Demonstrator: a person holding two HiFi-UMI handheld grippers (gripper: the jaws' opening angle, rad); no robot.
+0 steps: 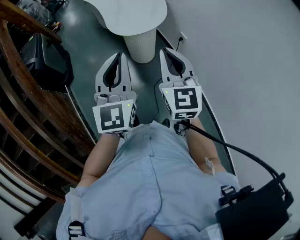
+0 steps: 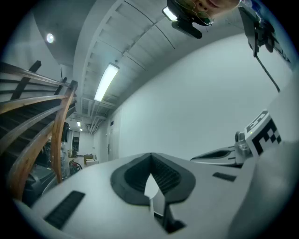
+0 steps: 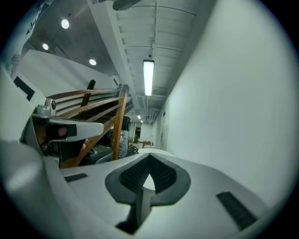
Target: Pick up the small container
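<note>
Head view: both grippers held level, side by side in front of the chest. Left gripper (image 1: 120, 56) has its jaws together, nothing in them; right gripper (image 1: 167, 53) is the same. Both tips sit near the ribbed pedestal (image 1: 140, 47) of a white round table (image 1: 133, 14), not touching it. Wooden railing (image 1: 28, 108) runs down the left with a black bag (image 1: 44, 58) beside it, white wall (image 1: 243, 70) on the right. A cable (image 1: 234, 150) runs from behind the right gripper to a black box (image 1: 255, 211) at bottom right. Left gripper view: left gripper (image 2: 151, 157) tips meet, nothing clamped; the right gripper (image 2: 219, 154) is just beside it at the right edge, marker cube (image 2: 264, 133) showing. Railing (image 2: 58, 121) on the left, ceiling light (image 2: 106, 81) above. Right gripper view: right gripper (image 3: 149, 157) jaws are closed on nothing; the left gripper (image 3: 70, 128) is at left, with the railing (image 3: 119, 121) behind it and a ceiling light (image 3: 148, 74) above. Container: can't be made out in any view.
</note>
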